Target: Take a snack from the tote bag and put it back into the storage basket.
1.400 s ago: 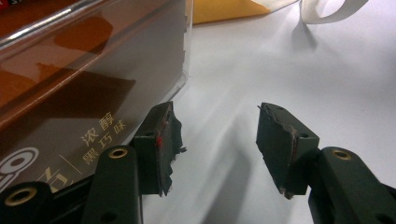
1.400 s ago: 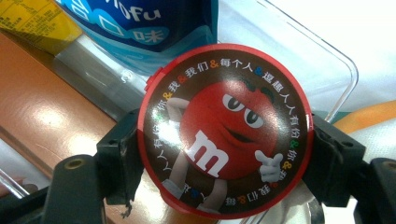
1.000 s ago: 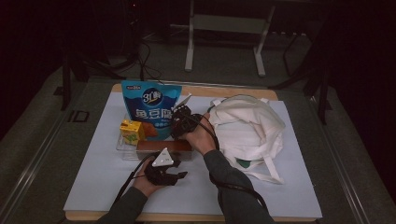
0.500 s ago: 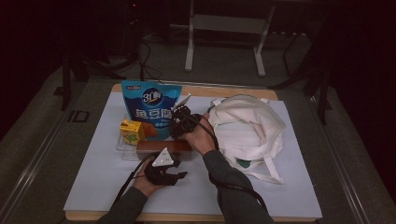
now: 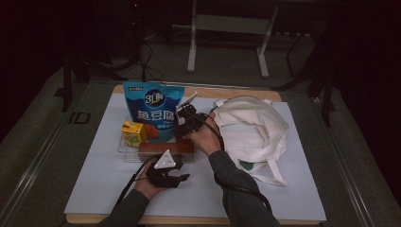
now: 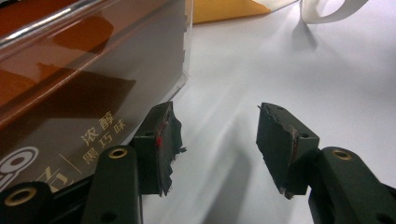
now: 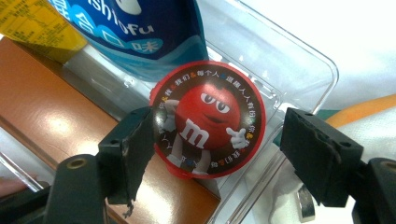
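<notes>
— Between the right gripper (image 7: pixel 217 149)'s parted jaws, mid-frame: a red M&M's tub (image 7: pixel 209 119); only the left pad seems to touch it.
— And the left gripper (image 6: pixel 215 144)?
— Open on nothing, lower frame, beside a clear tray (image 6: pixel 93 70) holding a brown box (image 7: pixel 56 116).

Much of the snack tray stays out of sight

The blue snack bag (image 7: pixel 140 32) and brown box (image 7: pixel 56 126) run off the right gripper view's edges; a black pad covers the candy tub (image 7: pixel 210 119) lid's left rim, and print on the yellow carton (image 5: pixel 134 132) is too small to read.
</notes>
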Demonstrator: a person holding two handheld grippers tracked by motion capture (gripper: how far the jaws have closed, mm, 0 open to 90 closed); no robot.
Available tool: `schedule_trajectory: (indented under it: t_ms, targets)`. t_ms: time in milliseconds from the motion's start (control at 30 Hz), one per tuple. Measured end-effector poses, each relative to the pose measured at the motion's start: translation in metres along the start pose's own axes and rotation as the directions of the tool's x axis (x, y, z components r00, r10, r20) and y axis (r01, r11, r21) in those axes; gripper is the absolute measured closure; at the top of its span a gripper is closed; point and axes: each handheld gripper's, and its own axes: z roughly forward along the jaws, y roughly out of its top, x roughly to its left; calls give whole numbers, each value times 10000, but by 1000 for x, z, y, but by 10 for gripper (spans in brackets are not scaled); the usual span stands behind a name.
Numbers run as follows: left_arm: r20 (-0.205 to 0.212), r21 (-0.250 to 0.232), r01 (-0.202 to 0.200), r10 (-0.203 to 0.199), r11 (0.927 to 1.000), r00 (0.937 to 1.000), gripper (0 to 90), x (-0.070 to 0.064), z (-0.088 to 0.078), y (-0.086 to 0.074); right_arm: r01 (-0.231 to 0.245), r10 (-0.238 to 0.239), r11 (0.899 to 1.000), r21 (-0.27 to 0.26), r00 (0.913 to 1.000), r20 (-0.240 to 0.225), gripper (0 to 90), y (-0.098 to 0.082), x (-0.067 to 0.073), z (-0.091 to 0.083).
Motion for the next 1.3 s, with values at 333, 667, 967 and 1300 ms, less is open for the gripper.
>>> schedule_trajectory:
  t_ms: [333, 667, 967, 1300]
  targets:
    - [-5, 15, -11, 11, 10000, 10000, 469, 0, 0, 0, 150, -153, 9996, -242, 9998, -104, 291, 1, 2, -10]
    - [-9, 14, -10, 10, 10000, 10000, 468, 0, 0, 0, -10, -9, 9984, -557, 9994, -337, 317, -2, -4, -17]
    - [-14, 13, -8, 8, 10000, 10000, 468, 0, 0, 0, -95, 63, 9961, -877, 9993, -362, 319, -5, -12, -29]
    - [-7, 19, -6, 6, 10000, 10000, 467, 0, 0, 0, -191, 128, 9922, -1231, 9986, -519, 340, -12, -20, -38]
